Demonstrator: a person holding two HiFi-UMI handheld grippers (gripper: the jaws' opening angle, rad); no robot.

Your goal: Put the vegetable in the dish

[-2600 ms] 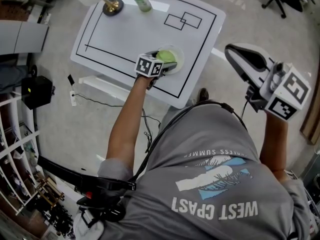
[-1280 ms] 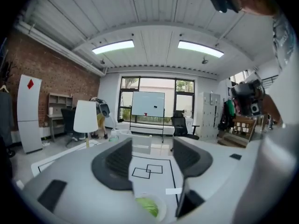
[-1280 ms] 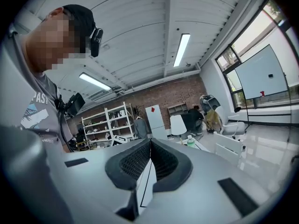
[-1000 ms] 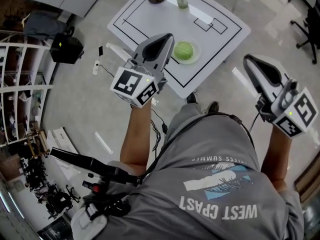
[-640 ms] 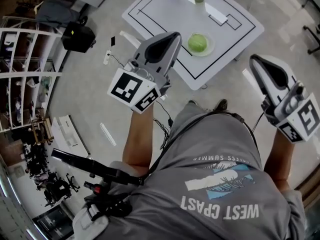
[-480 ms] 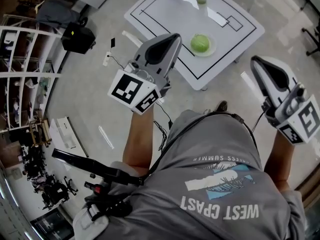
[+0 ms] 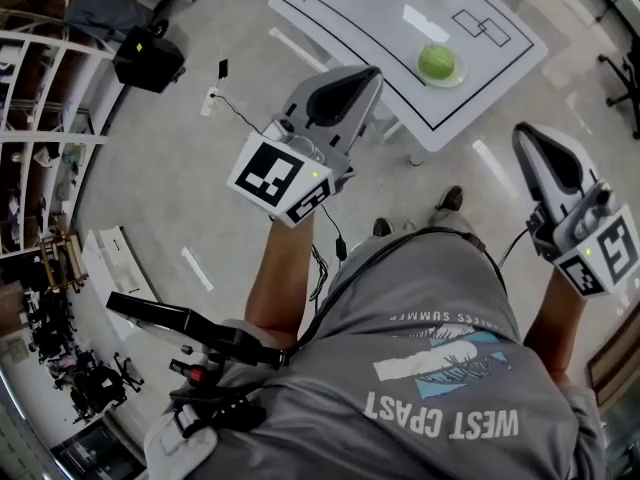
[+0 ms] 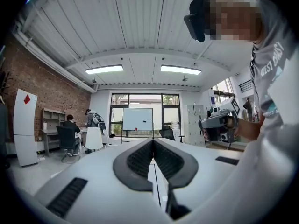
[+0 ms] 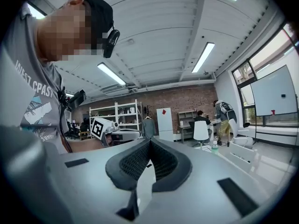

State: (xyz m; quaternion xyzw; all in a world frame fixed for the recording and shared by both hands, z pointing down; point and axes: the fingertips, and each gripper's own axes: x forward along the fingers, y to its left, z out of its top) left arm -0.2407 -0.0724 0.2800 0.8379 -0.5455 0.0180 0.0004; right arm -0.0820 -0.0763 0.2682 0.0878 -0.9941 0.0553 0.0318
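Your left hand-held gripper [image 8: 153, 143] is clenched with nothing between its jaws, and your right hand-held gripper [image 9: 150, 143] is clenched and empty as well. The green vegetable [image 7: 437, 60] lies in the dish [image 7: 456, 77] by the edge of the surface [image 7: 380, 13] nearest you, well apart from both.

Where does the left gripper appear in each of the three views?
Head view: left gripper at upper centre.
Left gripper view: left gripper at lower centre, jaws shut, nothing between them.
Right gripper view: left gripper small, left of centre.
Shared landmark: the person's grey T-shirt.
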